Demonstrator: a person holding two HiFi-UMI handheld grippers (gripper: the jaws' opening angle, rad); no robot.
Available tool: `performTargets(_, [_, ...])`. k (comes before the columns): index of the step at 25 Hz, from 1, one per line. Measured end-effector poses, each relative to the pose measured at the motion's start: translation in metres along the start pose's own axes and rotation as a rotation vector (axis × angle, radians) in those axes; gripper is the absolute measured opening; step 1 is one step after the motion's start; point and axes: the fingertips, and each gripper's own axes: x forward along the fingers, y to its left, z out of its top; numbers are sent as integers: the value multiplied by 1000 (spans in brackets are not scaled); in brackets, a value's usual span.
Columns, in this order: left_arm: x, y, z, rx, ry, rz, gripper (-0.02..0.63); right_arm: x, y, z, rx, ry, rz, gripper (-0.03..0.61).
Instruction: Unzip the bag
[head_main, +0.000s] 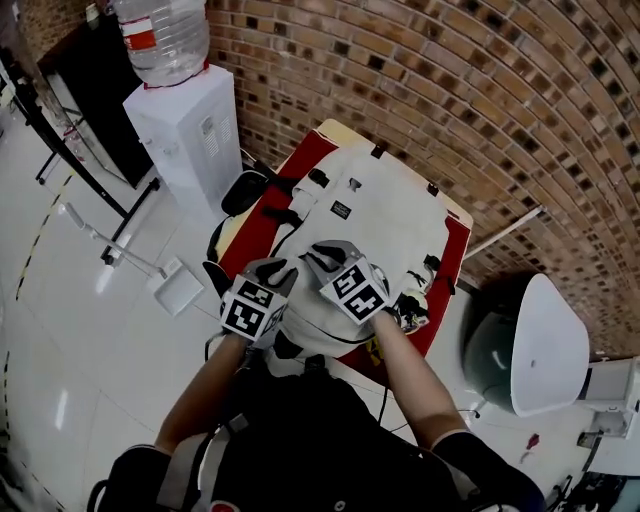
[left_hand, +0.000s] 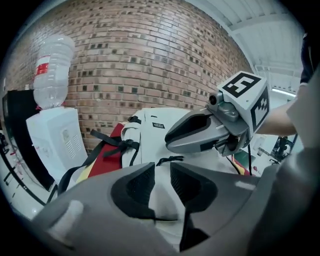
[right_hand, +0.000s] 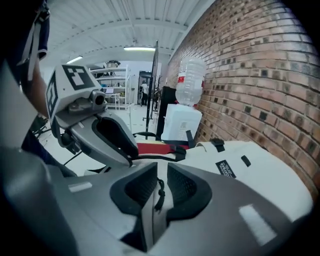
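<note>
Both narrowed — left gripper pinches white bag fabric, right gripper nips the black zipper cord.

We record a brown brick wall, a white water dispenser with its bottle standing by it, a glossy white floor, and ceiling strip lights.

No legible text in any view.
- Bag: small black patch with white print, characters too small and blurred to read.
- Water bottle: red band, print not resolvable.
- No numbers, no signs, no brand names made out.
</note>
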Motion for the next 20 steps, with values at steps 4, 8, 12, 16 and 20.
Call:
performTargets(4, [13,0,-13,16,51,-55,115,22,4,-16,-12,106,28,59])
performTargets(8, [23,9,-31,22,115,-73,115,35,8,-31,-94,209,65,75])
performTargets(12, [29,8,-39,24,145,-93,115,44,7,-49,-167,309,83,71])
performTargets(16, [35,8,-43,22,169,-90,114,46,12,-62,-206,373,110,44])
performTargets(20, [39,21,-48,12,166,-32,10,31,17,-63,-215,386,138,41])
